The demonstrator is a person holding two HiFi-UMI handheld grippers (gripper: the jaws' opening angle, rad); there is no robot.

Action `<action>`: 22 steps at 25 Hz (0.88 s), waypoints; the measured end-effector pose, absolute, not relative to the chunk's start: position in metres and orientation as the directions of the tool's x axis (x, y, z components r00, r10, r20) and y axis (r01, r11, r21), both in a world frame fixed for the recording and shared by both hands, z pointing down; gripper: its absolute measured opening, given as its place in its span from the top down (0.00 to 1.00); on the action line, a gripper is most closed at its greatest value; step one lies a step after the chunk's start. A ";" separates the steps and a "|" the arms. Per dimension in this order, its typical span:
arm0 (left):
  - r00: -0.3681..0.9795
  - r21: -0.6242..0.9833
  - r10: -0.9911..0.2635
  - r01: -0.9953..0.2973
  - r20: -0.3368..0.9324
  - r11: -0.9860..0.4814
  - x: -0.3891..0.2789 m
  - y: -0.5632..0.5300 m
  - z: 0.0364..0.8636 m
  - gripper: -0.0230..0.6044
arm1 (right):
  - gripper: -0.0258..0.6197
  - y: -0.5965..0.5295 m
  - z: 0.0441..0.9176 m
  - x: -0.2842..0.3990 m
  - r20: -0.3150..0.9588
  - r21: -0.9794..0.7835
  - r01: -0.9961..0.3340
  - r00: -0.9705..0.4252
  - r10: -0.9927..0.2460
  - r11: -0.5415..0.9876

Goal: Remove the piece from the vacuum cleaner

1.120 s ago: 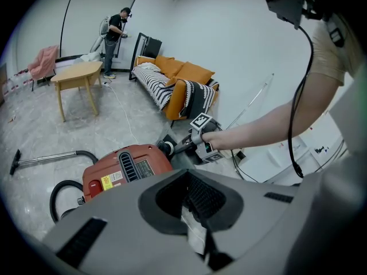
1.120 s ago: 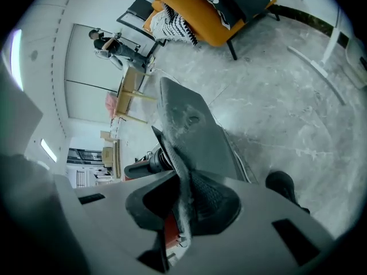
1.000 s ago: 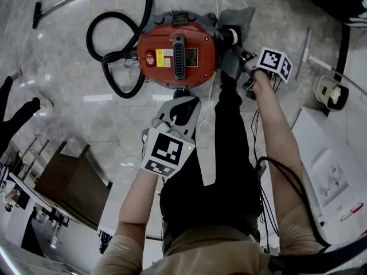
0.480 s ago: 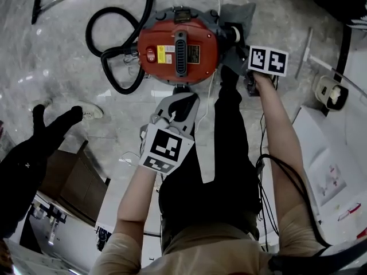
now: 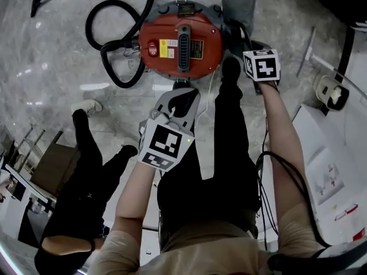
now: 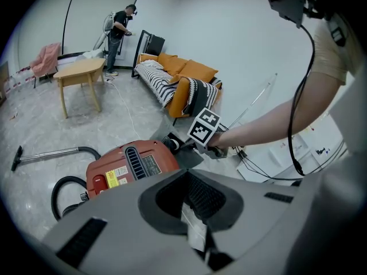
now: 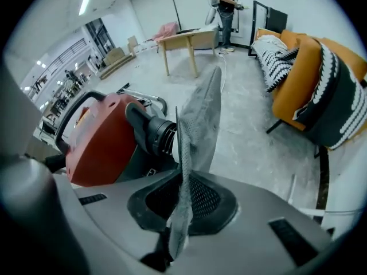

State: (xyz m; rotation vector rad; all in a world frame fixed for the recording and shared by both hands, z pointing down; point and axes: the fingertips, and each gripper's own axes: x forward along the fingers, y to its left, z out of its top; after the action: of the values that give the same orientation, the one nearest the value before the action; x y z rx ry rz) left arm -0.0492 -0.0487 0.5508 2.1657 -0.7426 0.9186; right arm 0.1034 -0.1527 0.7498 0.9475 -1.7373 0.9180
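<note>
Grey fabric piece [image 7: 198, 125] stands edge-on beside the vacuum [image 5: 180, 42] outlet, on its right side. Right gripper [image 7: 172, 251] jaws have just been closing and pinch the piece's lower edge. Left gripper [image 6: 200, 248] jaws together, empty, near the vacuum. Bare floor [image 7: 246, 125] runs past the piece to the sofa [image 7: 309, 73]. Hose [image 5: 114, 44] coils on the vacuum's left.

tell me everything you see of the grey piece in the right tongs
The grey piece is a thin, speckled, cloth-like sheet. It stands nearly upright, seen edge-on, widening toward its top. Its lower end is pinched in the right tongs, whose jaws have just been closing on it. It rises right beside the black port of the red vacuum; whether it is attached there cannot be told.
</note>
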 end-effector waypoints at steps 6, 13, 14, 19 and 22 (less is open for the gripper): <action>0.593 0.353 -0.231 -0.701 0.772 -0.619 -0.047 -0.047 0.552 0.96 | 0.92 -0.153 0.751 0.104 0.944 -0.122 -0.867 -0.253 -0.214 0.483; 0.595 0.354 -0.230 -0.699 0.770 -0.622 -0.046 -0.051 0.552 0.96 | 0.92 -0.153 0.754 0.108 0.902 -0.357 -0.926 -0.375 -0.212 0.120; 0.598 0.357 -0.227 -0.695 0.768 -0.624 -0.044 -0.050 0.552 0.96 | 0.92 -0.152 0.753 0.110 0.897 -0.378 -0.923 -0.385 -0.216 0.075; 0.594 0.351 -0.212 -0.686 0.776 -0.637 -0.045 -0.050 0.553 0.96 | 0.91 -0.151 0.757 0.103 0.859 -0.482 -0.872 -0.451 -0.242 -0.087; 0.598 0.351 -0.211 -0.680 0.773 -0.644 -0.041 -0.053 0.550 0.96 | 0.91 -0.149 0.755 0.104 0.856 -0.491 -0.867 -0.461 -0.235 -0.088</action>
State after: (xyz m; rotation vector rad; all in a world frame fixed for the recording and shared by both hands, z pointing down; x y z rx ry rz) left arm -0.0406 -0.0528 0.5501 2.1802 -0.7011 0.9423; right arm 0.1042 -0.1495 0.7553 1.1993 -1.6714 1.5876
